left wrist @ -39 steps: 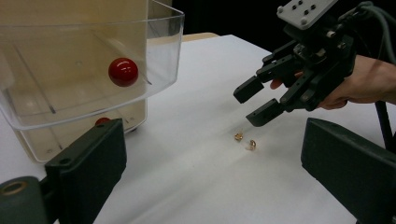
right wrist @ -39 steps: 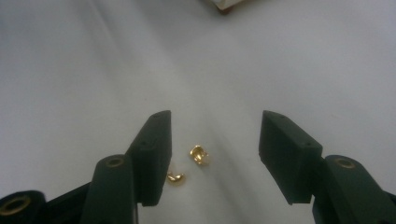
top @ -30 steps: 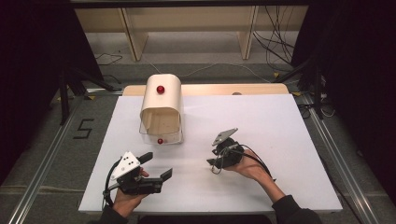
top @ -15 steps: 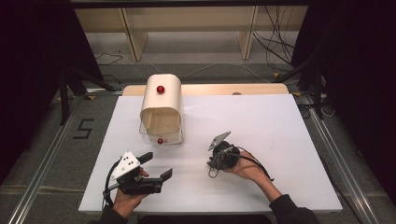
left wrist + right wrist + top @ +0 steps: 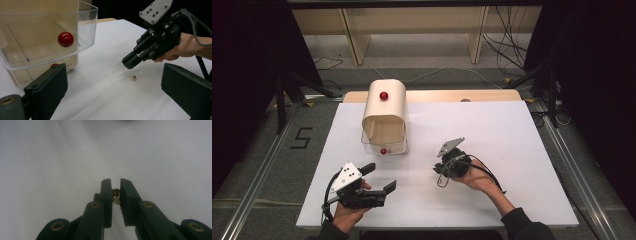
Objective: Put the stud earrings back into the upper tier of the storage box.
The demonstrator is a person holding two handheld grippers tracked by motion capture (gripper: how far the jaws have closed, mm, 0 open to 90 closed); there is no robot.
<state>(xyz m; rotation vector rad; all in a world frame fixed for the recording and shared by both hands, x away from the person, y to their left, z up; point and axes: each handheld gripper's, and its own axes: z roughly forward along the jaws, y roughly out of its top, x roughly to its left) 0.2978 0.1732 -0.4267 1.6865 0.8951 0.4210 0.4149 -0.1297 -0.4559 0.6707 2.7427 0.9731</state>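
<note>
A tiny brass piece (image 5: pixel 134 78) lies on the white tabletop (image 5: pixel 492 130). My right gripper (image 5: pixel 438 171) hovers just above it, tilted down, with its jaws drawn together to a thin slit. In the right gripper view the brass piece (image 5: pixel 115 194) shows through that slit of the right gripper (image 5: pixel 115 181). My left gripper (image 5: pixel 379 177) rests near the front left edge, wide open and holding nothing, aimed at the right gripper (image 5: pixel 131 61). In its own view the left gripper (image 5: pixel 116 85) frames the brass piece.
A cream box with a rounded lid (image 5: pixel 383 107) stands at the back left of the tabletop, with a red knob (image 5: pixel 383 95) on top. A clear tray (image 5: pixel 85 37) with a red knob (image 5: pixel 65 39) sticks out of its front. Wooden shelving (image 5: pixel 412 20) and cables lie beyond the table.
The right gripper has shifted slightly left and toward the near edge and tipped further down over the table. The left gripper has stayed put.
</note>
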